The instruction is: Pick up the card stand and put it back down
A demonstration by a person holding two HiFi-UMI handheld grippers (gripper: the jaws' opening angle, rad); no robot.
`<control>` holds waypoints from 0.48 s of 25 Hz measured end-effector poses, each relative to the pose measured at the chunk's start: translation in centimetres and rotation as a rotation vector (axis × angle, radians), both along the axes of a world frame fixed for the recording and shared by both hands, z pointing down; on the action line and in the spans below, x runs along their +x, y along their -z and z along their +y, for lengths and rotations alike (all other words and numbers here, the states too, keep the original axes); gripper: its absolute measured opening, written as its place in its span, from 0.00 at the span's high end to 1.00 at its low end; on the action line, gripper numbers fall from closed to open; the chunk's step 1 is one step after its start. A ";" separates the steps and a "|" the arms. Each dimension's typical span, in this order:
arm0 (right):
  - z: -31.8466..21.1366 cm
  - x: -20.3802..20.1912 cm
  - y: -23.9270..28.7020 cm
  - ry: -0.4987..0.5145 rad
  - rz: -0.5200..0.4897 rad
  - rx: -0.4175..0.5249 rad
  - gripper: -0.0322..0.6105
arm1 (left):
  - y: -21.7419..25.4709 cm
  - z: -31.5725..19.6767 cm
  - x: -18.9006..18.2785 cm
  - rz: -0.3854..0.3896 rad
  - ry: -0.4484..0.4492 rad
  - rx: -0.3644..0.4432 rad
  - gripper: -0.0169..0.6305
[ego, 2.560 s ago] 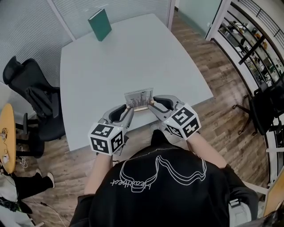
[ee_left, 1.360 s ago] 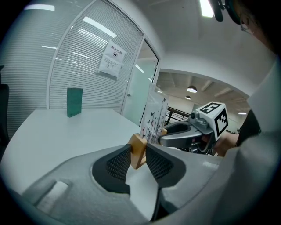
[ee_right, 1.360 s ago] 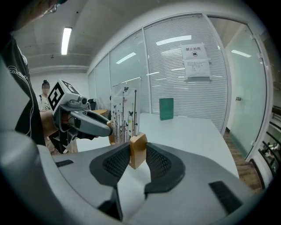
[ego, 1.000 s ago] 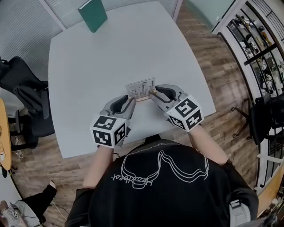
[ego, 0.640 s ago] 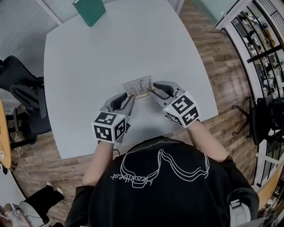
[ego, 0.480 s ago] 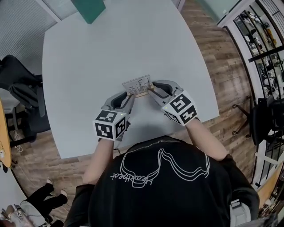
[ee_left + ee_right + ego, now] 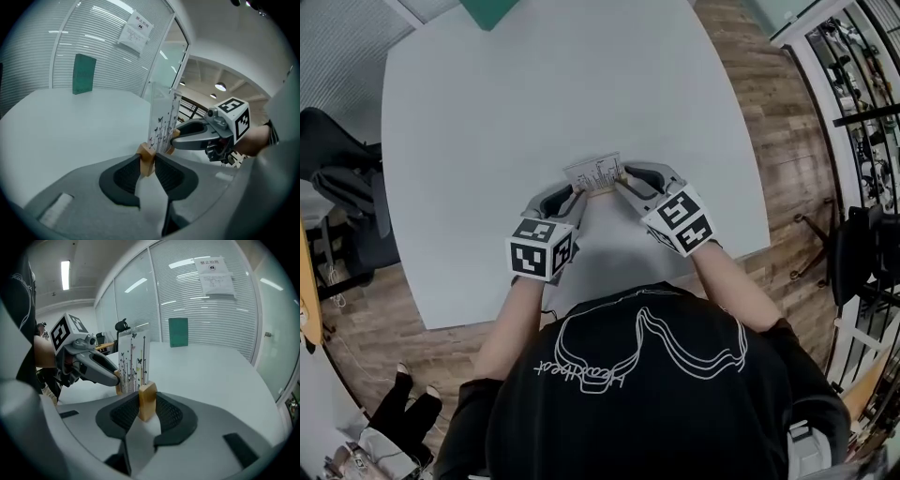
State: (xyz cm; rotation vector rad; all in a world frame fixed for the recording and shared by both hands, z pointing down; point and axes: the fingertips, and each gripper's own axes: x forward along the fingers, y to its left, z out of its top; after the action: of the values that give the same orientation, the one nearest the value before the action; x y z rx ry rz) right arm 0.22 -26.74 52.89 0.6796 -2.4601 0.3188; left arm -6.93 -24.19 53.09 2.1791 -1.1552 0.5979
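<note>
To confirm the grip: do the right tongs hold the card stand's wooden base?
Yes, the right tongs clamp the wooden end of the card stand.

The card stand [image 7: 594, 175] is sitting between the two grippers, over the near middle of the table [image 7: 487, 112]. The left gripper [image 7: 576, 194] is holding its left end and the right gripper [image 7: 622, 182] its right end. A flat board [image 7: 487, 7] is standing far behind, at the table's back edge. A chair [image 7: 337, 178] is standing left of the table.
</note>
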 end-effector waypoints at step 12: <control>0.1 -0.1 -2.1 0.009 0.031 -0.004 0.77 | -1.9 0.1 -0.1 -0.026 -0.015 -0.018 0.82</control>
State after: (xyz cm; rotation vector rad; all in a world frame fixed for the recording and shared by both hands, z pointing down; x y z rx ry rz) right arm 0.11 -26.68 54.95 0.6670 -2.4320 0.3078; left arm -7.04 -24.09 54.96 2.1730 -1.1438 0.6429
